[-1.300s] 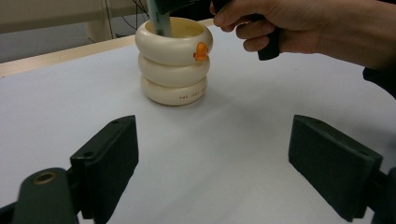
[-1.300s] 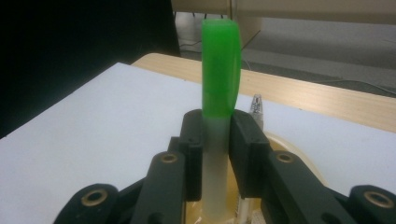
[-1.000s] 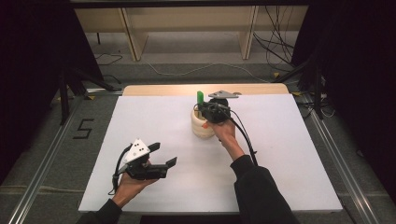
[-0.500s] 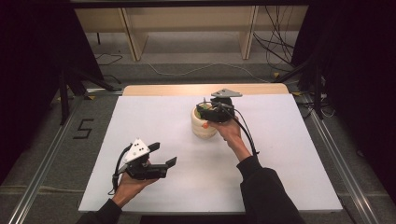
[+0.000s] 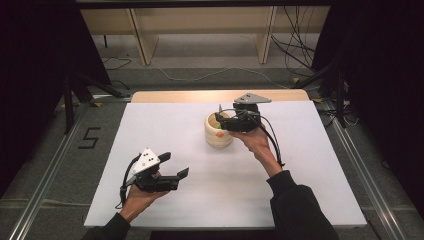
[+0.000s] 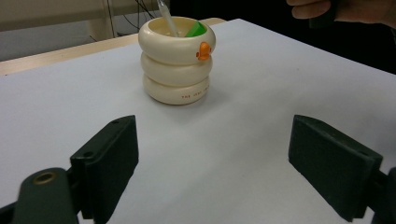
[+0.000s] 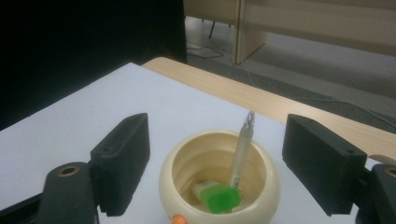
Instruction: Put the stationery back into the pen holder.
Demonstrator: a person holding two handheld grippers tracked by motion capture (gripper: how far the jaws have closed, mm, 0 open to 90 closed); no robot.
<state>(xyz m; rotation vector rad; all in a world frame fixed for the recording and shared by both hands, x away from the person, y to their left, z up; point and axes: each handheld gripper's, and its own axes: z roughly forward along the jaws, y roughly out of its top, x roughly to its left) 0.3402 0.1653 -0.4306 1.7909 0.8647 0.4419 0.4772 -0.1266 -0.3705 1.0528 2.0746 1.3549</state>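
Holder: cream ringed holder [image 5: 219, 131], three stacked rolls in form, stands upright on the white bench [image 5: 310, 190], toward its far side; orange knob [image 6: 203, 50] on the top roll.
Contents: green-capped item [image 7: 222, 198] lies inside the holder, low against the wall; a pale pen [image 7: 241, 154] leans in it, tip above the rim.
Right tongs: right tongs [image 5: 223, 121] held above the holder, at its right rim; jaws have just been opening and stand wide, one to either side of the holder's mouth in the right gripper view, nothing between the pads. Green-capped item released, resting in the holder.
Left tongs: left tongs [image 5: 175, 167] in the person's left hand [image 5: 137, 197] at the near left of the bench, well apart from the holder; jaws wide, empty, pointed toward the holder.
Bench surface: white sheet over a wooden top, a wooden strip [image 5: 190, 95] showing at the far edge.
Surroundings: floor marking "5" [image 5: 90, 138] left of the bench; cables [image 5: 295, 50] on the floor beyond.
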